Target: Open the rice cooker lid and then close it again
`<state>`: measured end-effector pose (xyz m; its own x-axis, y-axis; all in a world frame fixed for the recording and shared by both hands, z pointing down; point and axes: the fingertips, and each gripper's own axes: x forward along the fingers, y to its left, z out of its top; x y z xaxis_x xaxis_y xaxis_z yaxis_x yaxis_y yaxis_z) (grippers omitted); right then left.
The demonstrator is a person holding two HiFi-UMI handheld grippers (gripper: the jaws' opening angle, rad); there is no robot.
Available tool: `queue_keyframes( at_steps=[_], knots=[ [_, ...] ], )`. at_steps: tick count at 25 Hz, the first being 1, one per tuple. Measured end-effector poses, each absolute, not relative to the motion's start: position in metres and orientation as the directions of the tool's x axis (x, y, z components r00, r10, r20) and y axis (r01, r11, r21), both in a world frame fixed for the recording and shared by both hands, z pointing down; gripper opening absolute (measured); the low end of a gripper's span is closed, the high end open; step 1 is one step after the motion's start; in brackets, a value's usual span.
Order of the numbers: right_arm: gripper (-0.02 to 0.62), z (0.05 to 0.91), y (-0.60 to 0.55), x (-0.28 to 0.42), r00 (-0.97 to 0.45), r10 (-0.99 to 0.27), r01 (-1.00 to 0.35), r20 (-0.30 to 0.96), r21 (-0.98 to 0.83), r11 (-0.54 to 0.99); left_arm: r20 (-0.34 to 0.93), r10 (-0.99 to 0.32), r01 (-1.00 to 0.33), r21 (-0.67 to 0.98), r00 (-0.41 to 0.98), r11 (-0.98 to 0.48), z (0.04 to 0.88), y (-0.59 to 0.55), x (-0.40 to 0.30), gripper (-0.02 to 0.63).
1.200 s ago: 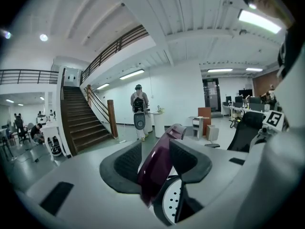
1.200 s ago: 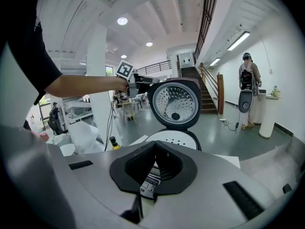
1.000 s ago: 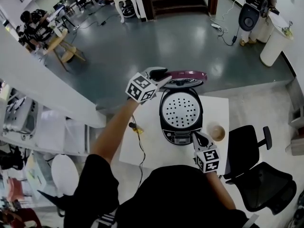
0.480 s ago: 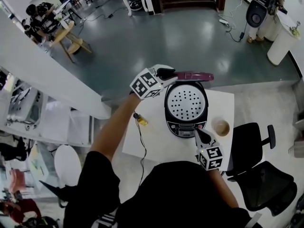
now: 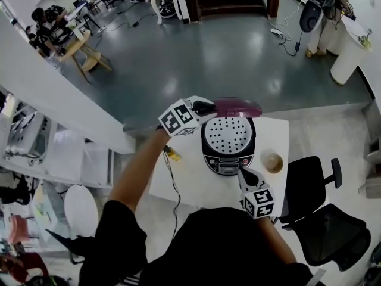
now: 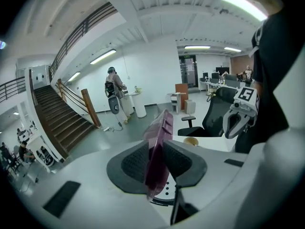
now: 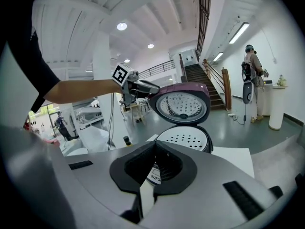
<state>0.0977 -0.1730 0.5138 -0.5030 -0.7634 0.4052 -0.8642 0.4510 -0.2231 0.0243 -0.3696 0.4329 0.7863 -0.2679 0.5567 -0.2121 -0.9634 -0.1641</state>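
a: here we go, the black rice cooker (image 5: 228, 154) sits at the far side of the white table (image 5: 184, 180), with its glossy purple lid (image 5: 238, 106) raised on the back hinge and leaning a little over the pot.

b: and the left gripper (image 5: 204, 107) has it. its jaws have just been closing, and the lid's side rim is pinched edge-on between the two pads.

a: what about the right gripper (image 5: 243, 173)?

b: jaws clenched together with nothing in them, hovering just in front of the cooker's control panel.

a: so the opening looks done. i'd call this the start of the closing half.

b: agreed. the trick is to follow the hinge's arc. let the wrist roll with the lid rather than dragging it sideways, because that grip is off to one side and could twist it.

a: ease it down, then?

b: yes, no dropping. guide it until it lies flat on the pot, then press near the front edge until the latch catches. the pinch is narrow, so loosen it late, once the lid is carrying its own weight.

a: any hazards?

b: the cooker could slide on the table, so the right gripper might brace the front. there's also a round tan cup (image 5: 272, 162) just beside the cooker on the right.
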Motion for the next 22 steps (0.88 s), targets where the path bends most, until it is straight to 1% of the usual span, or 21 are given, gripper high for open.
queue_keyframes(
  at_steps=[2,6,9,13,18,22],
  knots=[
    [0.0,0.514,-0.171,0.099,-0.516,-0.763,-0.856,0.39,-0.263,0.444,0.56,-0.246,-0.204,-0.138,0.791,-0.969,0.438,-0.363,0.023,0.089],
    [0.0,0.517,-0.166,0.1,-0.534,-0.749,-0.845,0.392,-0.276,0.458,0.586,-0.217,-0.18,-0.121,0.781,-0.976,0.45,-0.348,0.024,0.089],
    [0.0,0.521,-0.166,0.098,-0.552,-0.74,-0.832,0.384,-0.317,0.456,0.643,-0.147,-0.117,-0.09,0.751,-0.989,0.466,-0.332,0.025,0.086],
    [0.0,0.524,-0.162,0.096,-0.551,-0.737,-0.832,0.391,-0.323,0.451,0.699,-0.077,-0.031,-0.078,0.711,-0.996,0.49,-0.307,0.025,0.084],
    [0.0,0.523,-0.166,0.101,-0.54,-0.745,-0.84,0.391,-0.312,0.445,0.738,-0.046,0.033,-0.092,0.673,-0.995,0.509,-0.291,0.026,0.08],
    [0.0,0.524,-0.165,0.098,-0.545,-0.744,-0.835,0.388,-0.332,0.439,0.744,-0.037,0.048,-0.092,0.667,-0.995,0.516,-0.287,0.024,0.079]
  ],
)
